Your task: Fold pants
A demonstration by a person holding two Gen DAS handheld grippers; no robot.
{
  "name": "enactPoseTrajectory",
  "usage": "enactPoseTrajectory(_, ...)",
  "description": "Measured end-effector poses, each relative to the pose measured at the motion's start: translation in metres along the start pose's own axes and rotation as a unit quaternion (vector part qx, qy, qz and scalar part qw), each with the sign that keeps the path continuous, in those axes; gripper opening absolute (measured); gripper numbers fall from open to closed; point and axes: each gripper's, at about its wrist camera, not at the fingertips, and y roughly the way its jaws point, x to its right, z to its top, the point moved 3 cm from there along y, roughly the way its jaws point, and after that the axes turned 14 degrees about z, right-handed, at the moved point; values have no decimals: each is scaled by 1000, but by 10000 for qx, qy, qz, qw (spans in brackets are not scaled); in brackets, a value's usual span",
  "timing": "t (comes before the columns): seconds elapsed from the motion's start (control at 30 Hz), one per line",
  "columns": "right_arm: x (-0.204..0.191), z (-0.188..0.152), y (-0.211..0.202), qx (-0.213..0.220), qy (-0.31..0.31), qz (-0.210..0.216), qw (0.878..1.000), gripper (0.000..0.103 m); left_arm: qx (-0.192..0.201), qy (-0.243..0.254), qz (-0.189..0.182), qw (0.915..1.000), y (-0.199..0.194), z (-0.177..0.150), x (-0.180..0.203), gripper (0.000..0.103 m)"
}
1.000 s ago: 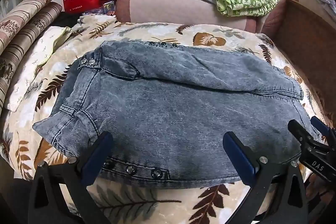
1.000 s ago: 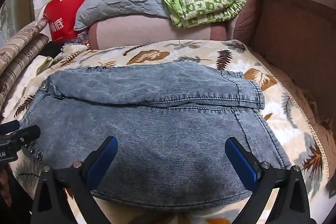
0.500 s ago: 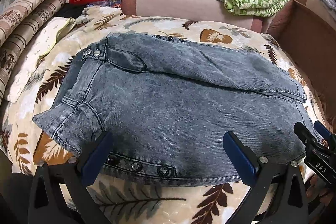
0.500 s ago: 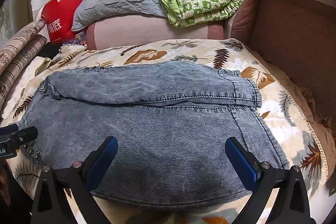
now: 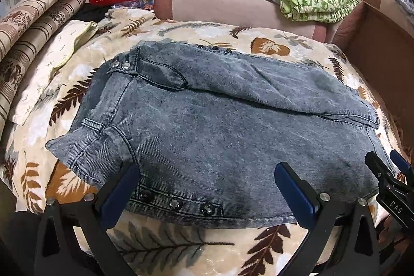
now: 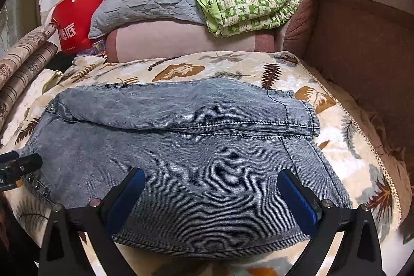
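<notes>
On the leaf-print blanket [image 5: 181, 245] lie the pants [image 5: 220, 126], already doubled into a broad slab, far layer lapped over near one. Left gripper [image 5: 205, 192] and right gripper [image 6: 211, 194] both stand wide open above the near edge, holding nothing; whether the pads touch cloth cannot be told. Judgement: the next fold wants both jaws closed on all layers at the near hem, level with each other, lifted evenly to keep the edges square. The studs [image 5: 176, 203] mark the left end. Near underside and layer count are hidden; the right gripper is cut off in the left view.
</notes>
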Motion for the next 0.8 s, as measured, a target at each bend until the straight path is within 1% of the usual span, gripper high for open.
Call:
enactPoseTrajectory(0.1,1,0,-1,1,27,8,10000,103,45,15,27,10000,-1,0,0,103)
enactPoseTrajectory(0.8,-1,-1,2,-23,-22,39,10000,103,-17,32,26,10000,3,-1,2,103)
